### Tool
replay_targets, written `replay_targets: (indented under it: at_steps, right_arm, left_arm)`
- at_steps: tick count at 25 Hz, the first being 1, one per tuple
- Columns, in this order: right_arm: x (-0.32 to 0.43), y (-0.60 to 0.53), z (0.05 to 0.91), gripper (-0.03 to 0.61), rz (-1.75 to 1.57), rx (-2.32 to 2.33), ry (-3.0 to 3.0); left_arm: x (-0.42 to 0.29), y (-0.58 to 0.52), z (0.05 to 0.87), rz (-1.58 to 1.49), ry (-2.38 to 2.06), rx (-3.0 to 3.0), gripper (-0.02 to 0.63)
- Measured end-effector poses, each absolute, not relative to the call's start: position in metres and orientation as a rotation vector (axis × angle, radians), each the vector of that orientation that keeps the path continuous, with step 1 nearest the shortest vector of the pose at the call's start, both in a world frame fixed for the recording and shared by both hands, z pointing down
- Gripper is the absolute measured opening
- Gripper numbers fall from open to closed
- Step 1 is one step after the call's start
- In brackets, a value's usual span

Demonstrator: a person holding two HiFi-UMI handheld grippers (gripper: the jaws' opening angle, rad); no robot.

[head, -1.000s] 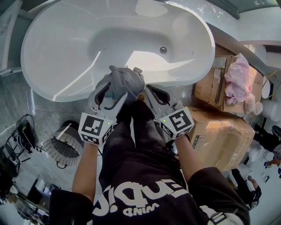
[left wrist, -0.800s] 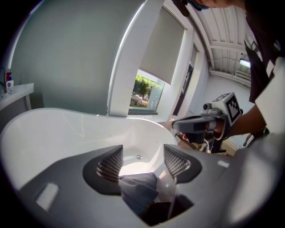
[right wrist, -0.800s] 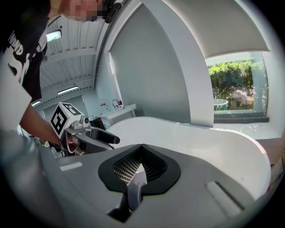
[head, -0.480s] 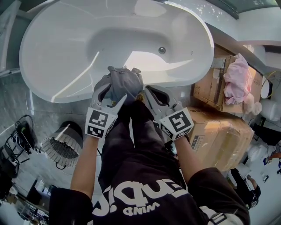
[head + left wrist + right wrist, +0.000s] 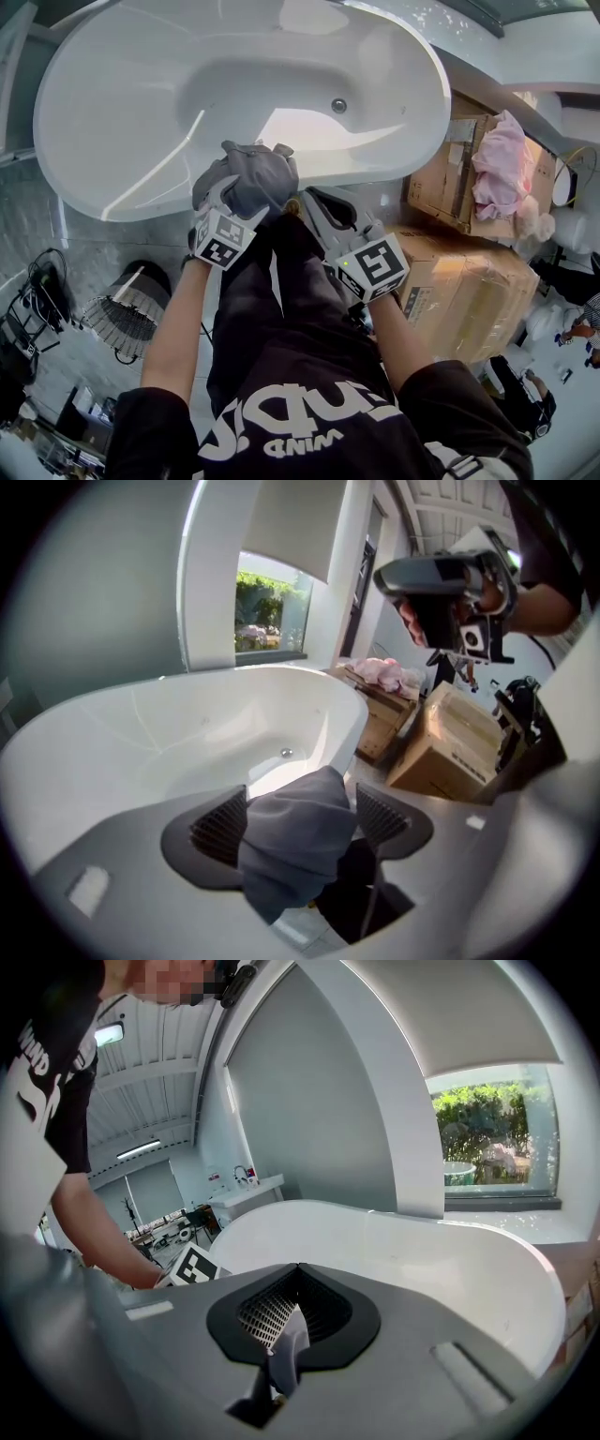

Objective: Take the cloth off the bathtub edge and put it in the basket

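One bathtub (image 5: 103, 122), one grey cloth (image 5: 255, 176) and one basket (image 5: 127, 314) are counted. Two cardboard boxes are seen, a nearer box (image 5: 469, 295) and a farther box (image 5: 439, 183), with one pink bundle (image 5: 502, 164).

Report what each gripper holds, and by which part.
The right gripper is shut on a thin fold of the crumpled grey cloth. The left gripper has the cloth's bunched bulk between its jaws, but they are opening and not clamping it.

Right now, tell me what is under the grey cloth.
The grey cloth drapes over the bathtub rim, which shows either side; the part beneath is covered.
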State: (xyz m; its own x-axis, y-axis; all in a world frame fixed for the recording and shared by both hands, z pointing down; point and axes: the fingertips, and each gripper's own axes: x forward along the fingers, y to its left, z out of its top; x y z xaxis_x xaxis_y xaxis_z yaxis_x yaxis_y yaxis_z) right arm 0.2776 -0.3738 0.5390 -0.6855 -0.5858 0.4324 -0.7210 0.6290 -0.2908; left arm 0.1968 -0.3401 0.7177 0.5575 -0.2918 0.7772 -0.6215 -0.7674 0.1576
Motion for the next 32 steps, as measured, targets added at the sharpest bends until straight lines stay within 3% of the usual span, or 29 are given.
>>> replay_targets:
  at_steps: [9,22,27,30,32]
  right_arm:
    - [0.288,-0.373,0.544,0.009,0.669,1.077,-2.529]
    - [0.291,-0.367,0.554,0.009,0.732,1.091,-2.505]
    - [0.292,-0.367,0.56,0.009,0.75,1.091,-2.499]
    - [0.291,-0.366,0.563,0.009,0.756,1.077,-2.499]
    - [0.29,-0.364,0.564,0.009,0.759,1.065,-2.499]
  left_arm:
    - [0.205,-0.323,0.78,1.366,-0.505,2.388,0.351]
    - [0.202,-0.332,0.801,1.465,-0.512,2.352,0.332]
    - [0.202,-0.333,0.797,1.454,-0.476,2.346,0.272]
    - [0.206,-0.332,0.792,1.467,-0.465,2.34,0.172]
    - [0.209,-0.332,0.792,1.481,-0.474,2.327,0.142]
